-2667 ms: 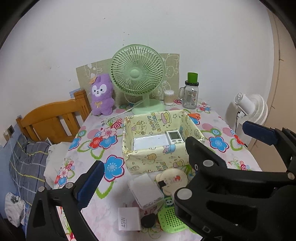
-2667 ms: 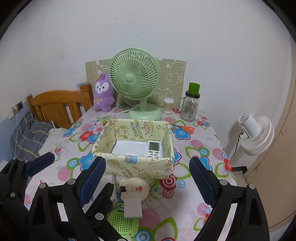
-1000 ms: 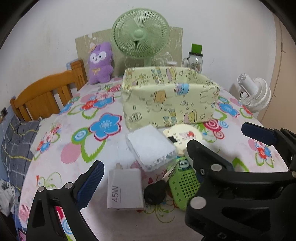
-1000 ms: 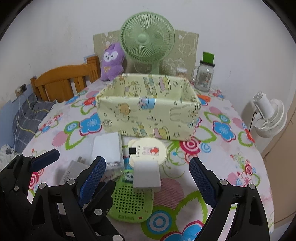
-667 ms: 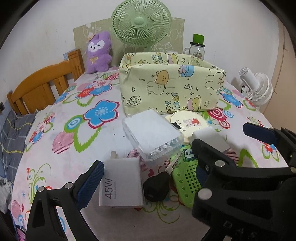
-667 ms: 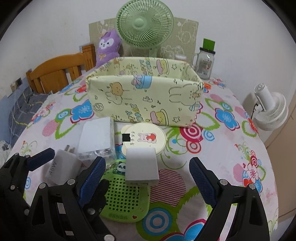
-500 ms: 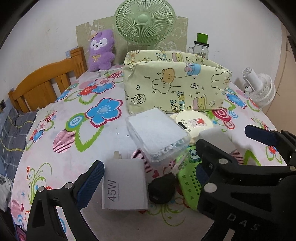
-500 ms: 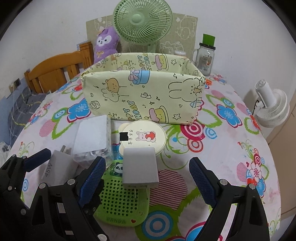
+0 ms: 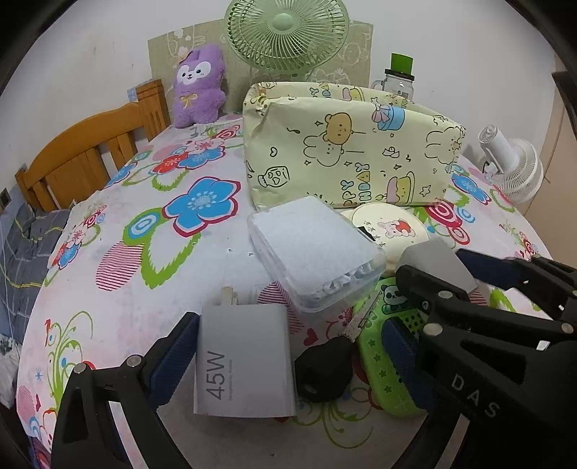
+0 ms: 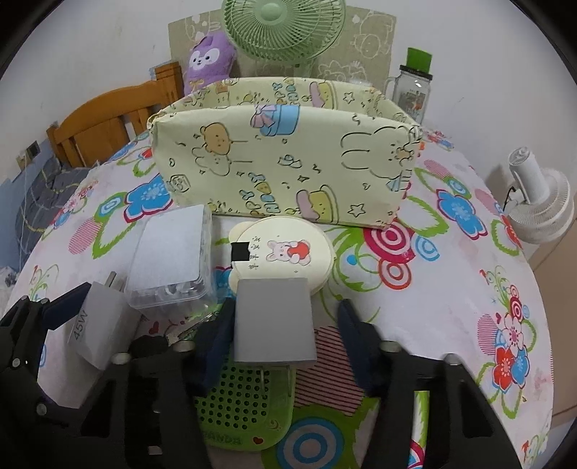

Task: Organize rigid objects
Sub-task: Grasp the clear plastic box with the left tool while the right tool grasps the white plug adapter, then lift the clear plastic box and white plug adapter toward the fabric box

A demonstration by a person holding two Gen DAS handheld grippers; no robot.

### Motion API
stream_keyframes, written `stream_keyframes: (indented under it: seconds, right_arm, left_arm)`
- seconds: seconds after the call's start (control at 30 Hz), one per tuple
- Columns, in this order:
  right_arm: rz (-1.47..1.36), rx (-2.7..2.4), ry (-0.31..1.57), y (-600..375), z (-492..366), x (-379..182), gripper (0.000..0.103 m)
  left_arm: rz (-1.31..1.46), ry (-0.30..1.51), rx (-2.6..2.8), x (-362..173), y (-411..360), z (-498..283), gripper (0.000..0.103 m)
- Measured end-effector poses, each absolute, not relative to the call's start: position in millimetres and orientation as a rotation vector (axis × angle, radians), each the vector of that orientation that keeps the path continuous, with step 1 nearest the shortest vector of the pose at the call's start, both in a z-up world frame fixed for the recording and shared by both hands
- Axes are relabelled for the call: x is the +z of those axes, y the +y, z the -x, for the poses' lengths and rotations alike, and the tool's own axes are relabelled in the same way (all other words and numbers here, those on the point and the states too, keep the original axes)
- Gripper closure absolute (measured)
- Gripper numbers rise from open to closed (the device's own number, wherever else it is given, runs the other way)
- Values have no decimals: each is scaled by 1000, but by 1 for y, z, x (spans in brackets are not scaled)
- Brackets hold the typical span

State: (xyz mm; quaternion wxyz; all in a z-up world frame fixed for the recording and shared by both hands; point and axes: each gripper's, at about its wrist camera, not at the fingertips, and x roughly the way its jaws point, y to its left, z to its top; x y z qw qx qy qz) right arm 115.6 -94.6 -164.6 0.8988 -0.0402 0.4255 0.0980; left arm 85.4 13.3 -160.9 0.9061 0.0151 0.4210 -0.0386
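Crowding the near edge of the flowered table (image 9: 119, 274): five small items in a tight cluster, just in front of the yellow cartoon-print storage box (image 9: 346, 151).

Left gripper (image 9: 285, 351): jaws spread wide, straddling the white 45W charger (image 9: 245, 364), which lies flat with prongs pointing away. Left finger sits right at the charger's edge; contact cannot be told. Right finger lies over the green perforated case (image 9: 389, 346), with the black key fob (image 9: 324, 368) between it and the charger. Nothing gripped.

Right gripper (image 10: 285, 332): jaws partly closed about the grey adapter block (image 10: 272, 319). Left finger looks to touch the block's side; a gap shows on the right side. Not clamped.

Grey block rests partly on the green case and overlaps the near rim of the round cream compact (image 10: 285, 252). Clear lidded box (image 10: 173, 252) sits just left of the compact, nearly touching the 45W charger's prong end.

Open room: bare cloth to the right of the cluster, out to the table's curved right edge; also a wide strip left of the clear box. Little space between the cluster and the storage box's front wall.

Hidden: storage box interior not visible from either view, only the far inner wall top. Green fan (image 10: 283, 27) is cut off at the top; its base is behind the box. Purple plush (image 9: 198, 90) and glass jar (image 10: 411, 86) stand behind. Green case lettering partly covered by the gripper body. White floor fan (image 10: 541, 205) beyond the table at right.
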Motion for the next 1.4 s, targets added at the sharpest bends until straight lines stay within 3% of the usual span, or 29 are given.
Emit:
stream_keyframes:
  seconds: [0.07, 0.7, 0.9, 1.07, 1.4]
  right_arm:
    - [95, 211, 880, -92, -115, -163, 61]
    - [81, 150, 834, -113, -129, -139, 61]
    - [64, 145, 848, -116, -139, -141, 61]
    - [53, 146, 860, -117, -143, -146, 61]
    - [51, 150, 849, -113, -139, -145, 61]
  left_arm:
    - [-36, 870, -78, -160, 12, -86, 3]
    - [-19, 848, -66, -143, -1, -113, 4]
    - [-30, 864, -50, -150, -4, -128, 15]
    - [-20, 871, -62, -155, -5, -133, 31]
    - [-41, 839, -64, -150, -6, -124, 37]
